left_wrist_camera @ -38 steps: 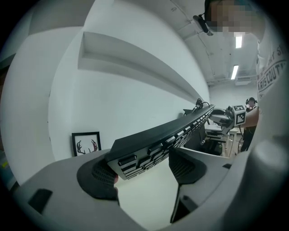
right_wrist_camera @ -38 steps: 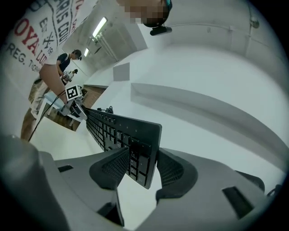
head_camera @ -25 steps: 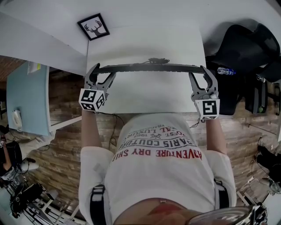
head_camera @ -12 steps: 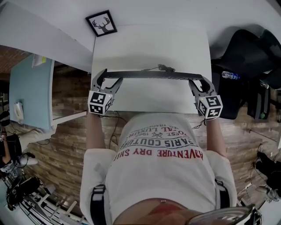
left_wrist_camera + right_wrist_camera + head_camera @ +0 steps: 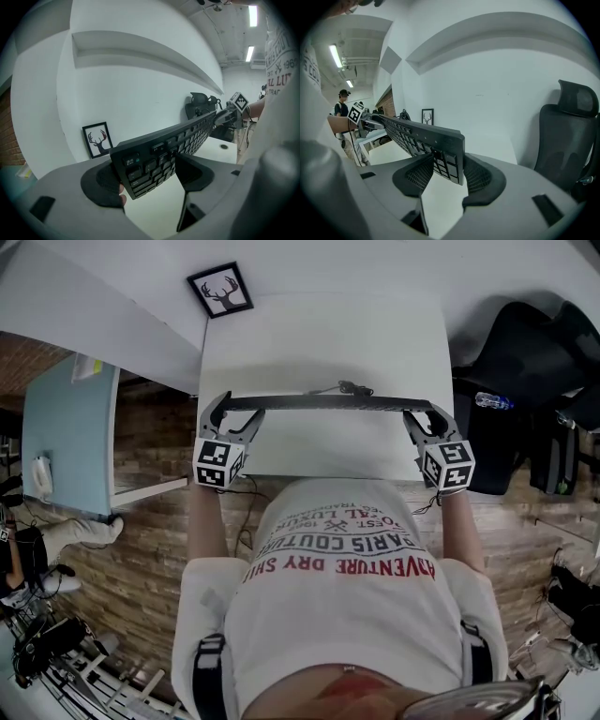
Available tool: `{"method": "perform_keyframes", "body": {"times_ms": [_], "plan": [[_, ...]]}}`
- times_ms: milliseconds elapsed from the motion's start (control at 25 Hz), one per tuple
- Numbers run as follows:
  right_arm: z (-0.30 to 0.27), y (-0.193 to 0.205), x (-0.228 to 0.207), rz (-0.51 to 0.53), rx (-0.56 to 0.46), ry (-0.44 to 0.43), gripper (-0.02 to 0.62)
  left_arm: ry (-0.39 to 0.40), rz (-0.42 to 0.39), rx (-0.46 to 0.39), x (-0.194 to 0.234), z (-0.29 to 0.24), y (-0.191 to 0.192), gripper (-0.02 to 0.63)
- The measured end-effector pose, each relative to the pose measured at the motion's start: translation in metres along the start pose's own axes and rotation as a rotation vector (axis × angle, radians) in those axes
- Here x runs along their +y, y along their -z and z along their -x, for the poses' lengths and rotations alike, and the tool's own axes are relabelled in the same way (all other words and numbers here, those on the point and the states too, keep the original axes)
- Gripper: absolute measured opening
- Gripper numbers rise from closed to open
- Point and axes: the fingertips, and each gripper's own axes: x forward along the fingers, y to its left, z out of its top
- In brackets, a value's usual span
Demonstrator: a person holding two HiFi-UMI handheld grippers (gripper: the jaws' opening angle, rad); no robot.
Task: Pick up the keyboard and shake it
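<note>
Currently 2 claws clenched on the keyboard: left claw clamps its left end, right claw its right end. It hangs between them above the white desk, clear of the top and tipped up on edge, nearly edge-on in the head view. Framed deer picture sits near the desk's far left corner.

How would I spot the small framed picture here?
Find the big white table. At its far left corner, against the wall, stands a black-framed picture of an antlered deer head. It is the only framed thing there.
</note>
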Motion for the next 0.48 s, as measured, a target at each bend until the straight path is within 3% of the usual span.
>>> {"method": "perform_keyframes", "body": {"times_ms": [480], "plan": [[0.0096, -0.0055, -0.0007, 0.023, -0.023, 0.019, 0.212, 0.002, 0.002, -0.019, -0.0045, 0.0036, -0.0028, 0.339]]}}
